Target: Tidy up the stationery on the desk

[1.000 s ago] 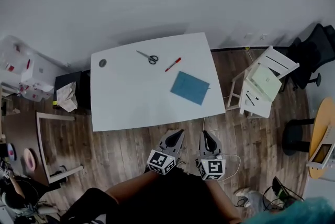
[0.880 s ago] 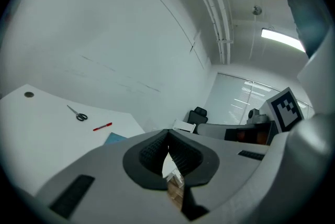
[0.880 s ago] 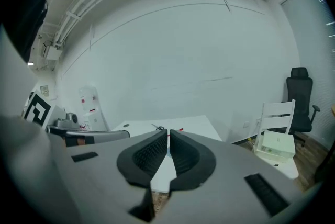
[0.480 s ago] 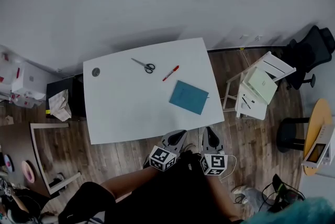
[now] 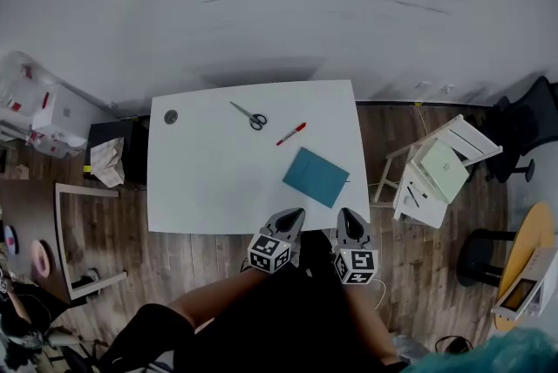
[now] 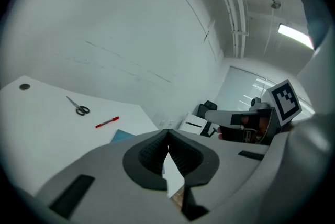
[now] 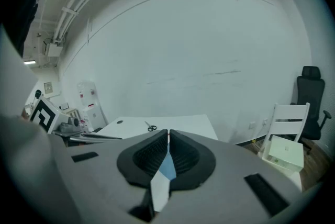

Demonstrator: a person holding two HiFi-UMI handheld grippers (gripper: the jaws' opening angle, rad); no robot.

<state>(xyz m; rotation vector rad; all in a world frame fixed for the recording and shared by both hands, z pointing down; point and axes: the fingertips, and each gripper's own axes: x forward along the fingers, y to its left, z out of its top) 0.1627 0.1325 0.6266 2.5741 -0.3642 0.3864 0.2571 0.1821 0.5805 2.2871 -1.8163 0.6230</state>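
Left tool (image 5: 298, 213) and right tool (image 5: 346, 213) neared the desk (image 5: 209, 179), clenched empty; right gripper view misses the pen (image 5: 290, 133).

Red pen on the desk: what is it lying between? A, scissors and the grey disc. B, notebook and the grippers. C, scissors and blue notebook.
C: the red pen lies on the desk with the scissors on its far side and the blue notebook on its near side.
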